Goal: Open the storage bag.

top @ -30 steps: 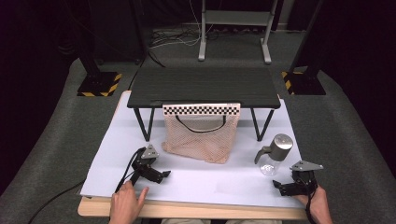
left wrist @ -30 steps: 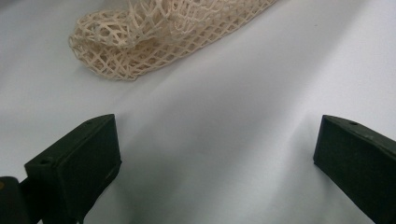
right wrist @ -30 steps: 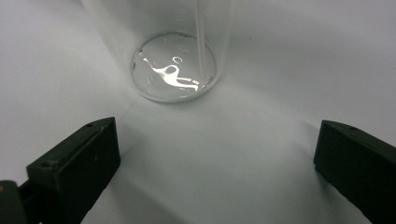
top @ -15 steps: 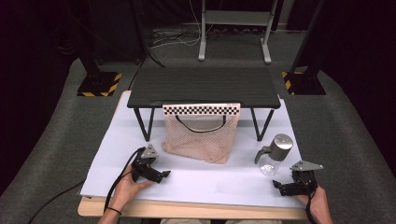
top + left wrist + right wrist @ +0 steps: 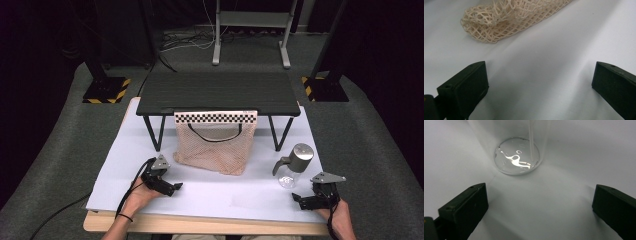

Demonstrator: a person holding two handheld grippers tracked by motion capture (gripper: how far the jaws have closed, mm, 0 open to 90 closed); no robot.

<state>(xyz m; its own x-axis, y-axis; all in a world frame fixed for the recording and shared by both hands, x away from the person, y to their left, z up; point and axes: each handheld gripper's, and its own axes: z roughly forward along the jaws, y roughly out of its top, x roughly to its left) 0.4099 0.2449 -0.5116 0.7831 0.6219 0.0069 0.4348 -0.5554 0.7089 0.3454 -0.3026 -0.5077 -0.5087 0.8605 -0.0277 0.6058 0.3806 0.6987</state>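
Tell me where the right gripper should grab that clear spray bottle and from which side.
Grip the clear round body of the spray bottle low, below its metal head, coming in level from the person's side where the right gripper already faces it with jaws open. The bottle stands upright, and its trigger juts toward the mesh bag, so the near side looks unobstructed.

White sheet (image 5: 210,192) covers wooden tabletop (image 5: 200,226). Low black slatted stand (image 5: 220,92) on thin legs sits at far side. Grey carpet floor (image 5: 60,135) around table. Dark backdrop behind. Metal frame (image 5: 250,30) at back, cables (image 5: 185,42) on floor beside it. Black posts with yellow-black striped bases (image 5: 105,90) left and right
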